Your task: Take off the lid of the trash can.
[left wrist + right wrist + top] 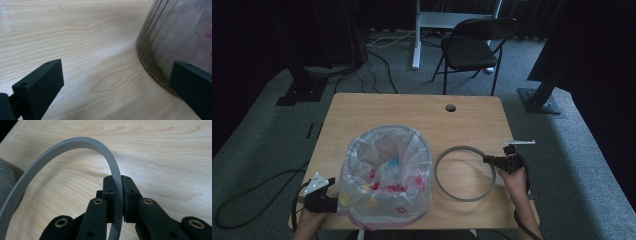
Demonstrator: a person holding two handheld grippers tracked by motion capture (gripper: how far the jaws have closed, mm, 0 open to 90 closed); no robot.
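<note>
A grey ring [462, 172] lies low over the wooden table [412, 110], to the right of a clear bin [384, 175] lined with a translucent bag that holds coloured scraps. My right gripper [490, 160] is shut on the ring's right side; in the right gripper view the grey ring [75, 145] curves away from the pads [109, 192] that pinch its band. My left gripper [329, 200] stands open at the bin's lower left. In the left gripper view the bin's wall [175, 37] rises beside the right jaw, and bare wood lies between the jaws.
A round cable hole [450, 107] sits near the table's far edge. Beyond the table stand a black folding chair [474, 47] and a white desk leg [416, 35]. Cables trail on the carpet at the left [247, 200].
</note>
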